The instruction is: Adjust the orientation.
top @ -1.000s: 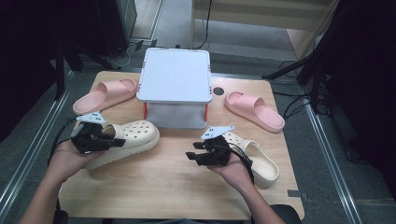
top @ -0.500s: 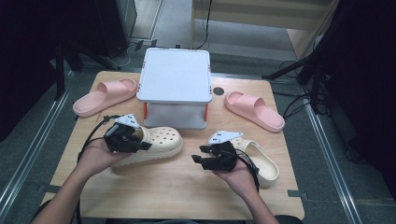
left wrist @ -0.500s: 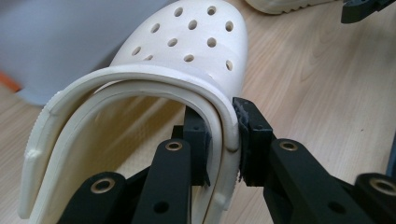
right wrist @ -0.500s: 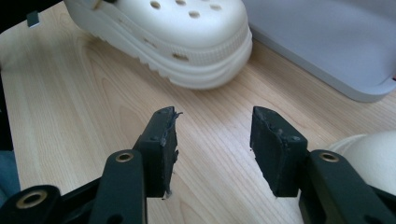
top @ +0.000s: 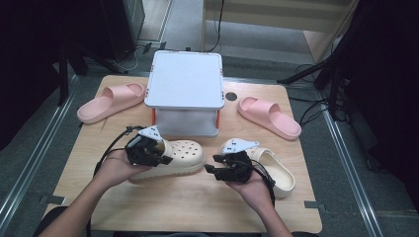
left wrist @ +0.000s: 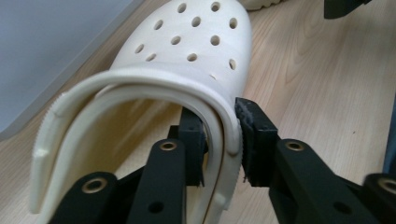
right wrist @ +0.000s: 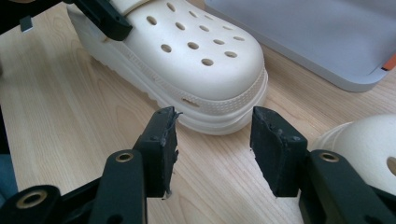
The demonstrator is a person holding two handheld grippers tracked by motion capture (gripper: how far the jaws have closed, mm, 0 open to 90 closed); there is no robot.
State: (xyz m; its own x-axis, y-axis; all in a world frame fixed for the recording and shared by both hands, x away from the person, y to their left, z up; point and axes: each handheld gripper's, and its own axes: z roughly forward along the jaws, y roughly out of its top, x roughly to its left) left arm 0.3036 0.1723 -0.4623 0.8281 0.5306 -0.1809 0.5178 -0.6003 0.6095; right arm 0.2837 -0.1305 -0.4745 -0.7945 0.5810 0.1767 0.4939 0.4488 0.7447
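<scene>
Between your grippers, the cream clog [top: 173,157] lies lengthwise, toe toward the empty, gaping right gripper [top: 213,169]; the left gripper [top: 160,157], jaws just easing apart, straddles its heel rim.

cream perforated clog [top: 174,157]: foam, vent holes across the toe, heel strap swung back; upright on its sole on the wooden table, toe toward the second cream clog [top: 273,170], just in front of the lidded box.

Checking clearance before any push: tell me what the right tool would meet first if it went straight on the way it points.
Probably the toe of the cream clog, which lies ahead of the open right tool; bare table lies between them.
</scene>
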